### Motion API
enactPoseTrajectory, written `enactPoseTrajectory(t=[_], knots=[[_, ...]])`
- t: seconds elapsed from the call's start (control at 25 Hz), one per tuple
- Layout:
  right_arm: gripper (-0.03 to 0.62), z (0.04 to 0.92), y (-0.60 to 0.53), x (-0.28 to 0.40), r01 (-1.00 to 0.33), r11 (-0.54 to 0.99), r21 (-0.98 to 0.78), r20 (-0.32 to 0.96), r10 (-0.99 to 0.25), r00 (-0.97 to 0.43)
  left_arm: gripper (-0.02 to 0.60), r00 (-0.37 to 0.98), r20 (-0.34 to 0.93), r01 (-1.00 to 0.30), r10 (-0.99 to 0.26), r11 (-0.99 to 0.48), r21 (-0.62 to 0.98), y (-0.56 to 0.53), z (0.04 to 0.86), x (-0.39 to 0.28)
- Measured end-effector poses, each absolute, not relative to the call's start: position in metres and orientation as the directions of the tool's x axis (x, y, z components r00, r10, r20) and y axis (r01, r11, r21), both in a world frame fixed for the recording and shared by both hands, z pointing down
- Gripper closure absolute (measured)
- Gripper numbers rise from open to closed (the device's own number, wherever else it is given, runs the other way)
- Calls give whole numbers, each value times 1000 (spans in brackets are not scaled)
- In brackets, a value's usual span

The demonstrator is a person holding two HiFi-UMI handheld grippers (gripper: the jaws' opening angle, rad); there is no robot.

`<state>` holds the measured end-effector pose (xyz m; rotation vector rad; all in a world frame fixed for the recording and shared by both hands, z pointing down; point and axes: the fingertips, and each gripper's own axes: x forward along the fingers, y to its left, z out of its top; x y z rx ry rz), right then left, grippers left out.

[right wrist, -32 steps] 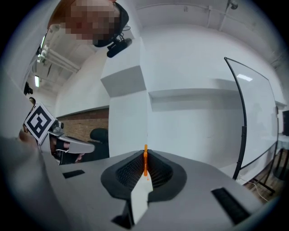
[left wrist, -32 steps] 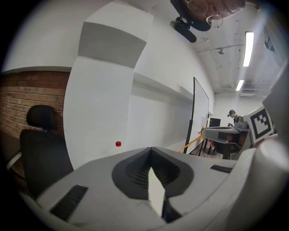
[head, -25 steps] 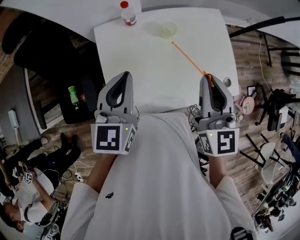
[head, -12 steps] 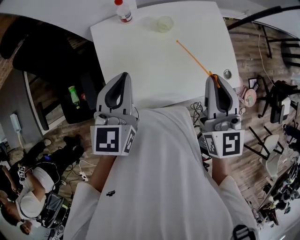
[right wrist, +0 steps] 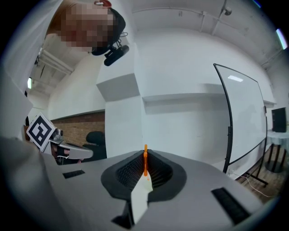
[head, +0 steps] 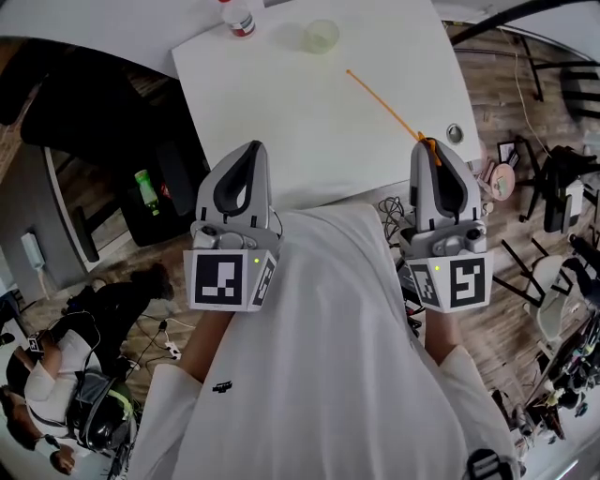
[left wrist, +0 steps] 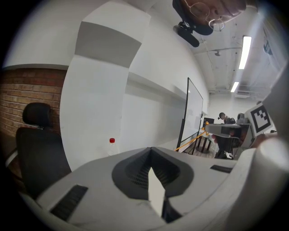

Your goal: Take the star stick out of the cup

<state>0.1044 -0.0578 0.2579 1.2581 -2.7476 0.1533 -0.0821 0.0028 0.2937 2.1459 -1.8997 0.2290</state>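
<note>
White table: cup & red-cap bottle at far edge.

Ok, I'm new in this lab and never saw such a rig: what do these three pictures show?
There is no robot: a person holds a two-jaw gripper in each hand. The head view comes from a camera on the person's head, looking down; each gripper view comes from a camera riding on that gripper, looking along its jaws. On the white table stand a clear plastic cup and a red-capped bottle. The right gripper is shut on a thin orange stick, whose far end is clear of the cup. The left gripper is shut and empty.
</note>
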Motion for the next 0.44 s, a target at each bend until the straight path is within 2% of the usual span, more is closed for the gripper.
enactPoseTrajectory(t=[0.44], knots=[[572,249,-54,123,-767,640,-42,141,-756,-639,588,134,284,-990,-950,-114,84,4,284,-70]])
